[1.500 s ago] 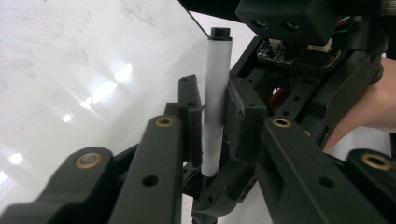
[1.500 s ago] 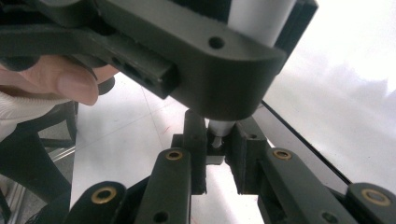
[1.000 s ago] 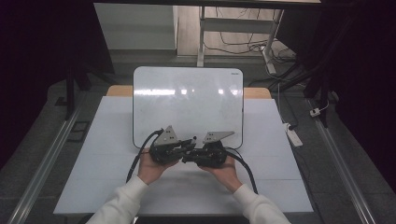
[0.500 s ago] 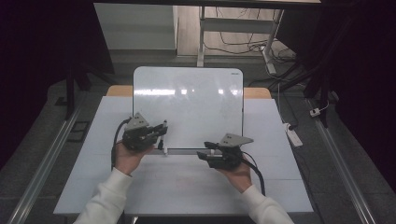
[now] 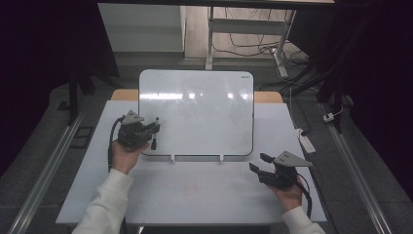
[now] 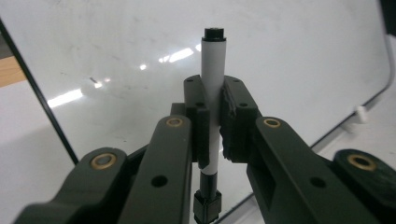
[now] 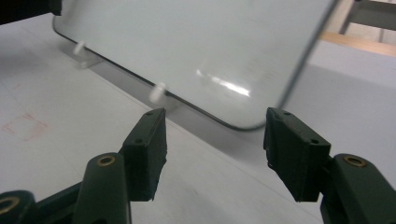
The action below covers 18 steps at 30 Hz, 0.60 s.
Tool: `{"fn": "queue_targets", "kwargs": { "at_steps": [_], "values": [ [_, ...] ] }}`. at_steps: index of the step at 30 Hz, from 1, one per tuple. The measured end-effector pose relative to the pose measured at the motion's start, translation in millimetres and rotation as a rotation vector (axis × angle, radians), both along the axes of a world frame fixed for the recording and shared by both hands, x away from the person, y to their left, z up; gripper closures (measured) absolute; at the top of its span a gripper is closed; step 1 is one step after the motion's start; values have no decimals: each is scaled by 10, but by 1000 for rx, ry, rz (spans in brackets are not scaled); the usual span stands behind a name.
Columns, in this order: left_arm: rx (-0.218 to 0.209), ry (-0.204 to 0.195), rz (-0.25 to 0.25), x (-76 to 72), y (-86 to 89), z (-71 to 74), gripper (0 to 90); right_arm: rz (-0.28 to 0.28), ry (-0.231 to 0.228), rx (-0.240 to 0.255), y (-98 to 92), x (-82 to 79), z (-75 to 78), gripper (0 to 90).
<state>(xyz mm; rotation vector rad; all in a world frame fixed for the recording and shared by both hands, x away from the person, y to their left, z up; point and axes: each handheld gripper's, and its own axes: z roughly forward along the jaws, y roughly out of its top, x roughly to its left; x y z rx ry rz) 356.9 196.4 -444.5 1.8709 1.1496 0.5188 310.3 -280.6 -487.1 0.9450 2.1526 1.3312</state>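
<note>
Your left gripper (image 5: 148, 132) sits at the left edge of the whiteboard (image 5: 204, 107), its jaws pinched tight on a marker (image 6: 213, 93) — the white barrel stands between the pads, its black end above them and another black part below, right in front of the board's surface. Further right, your right gripper (image 5: 258, 163) rests over the bare worktop (image 5: 195, 190), below the board's lower right corner and well apart from the marker. Its jaws have just been opening and stand spread — nothing lies between them, and the pads touch nothing.
</note>
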Motion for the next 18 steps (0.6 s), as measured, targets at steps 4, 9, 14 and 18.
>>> {"fn": "queue_targets", "kwargs": {
  "at_steps": [4, 9, 14, 18],
  "values": [
    [39, 5, 36, 102, 2, -21, 815, -28, 1, 2, -119, -26, -7, 396],
    [57, 6, 56, 241, -22, -73, 811, -32, -6, -10, -138, -23, -9, 395],
    [105, -8, 56, 317, -96, -152, 801, -30, -1, -28, -133, -4, -31, 389],
    [133, -45, 53, 322, -124, -172, 797, -27, -4, -35, -125, -11, -32, 389]
  ]
}}
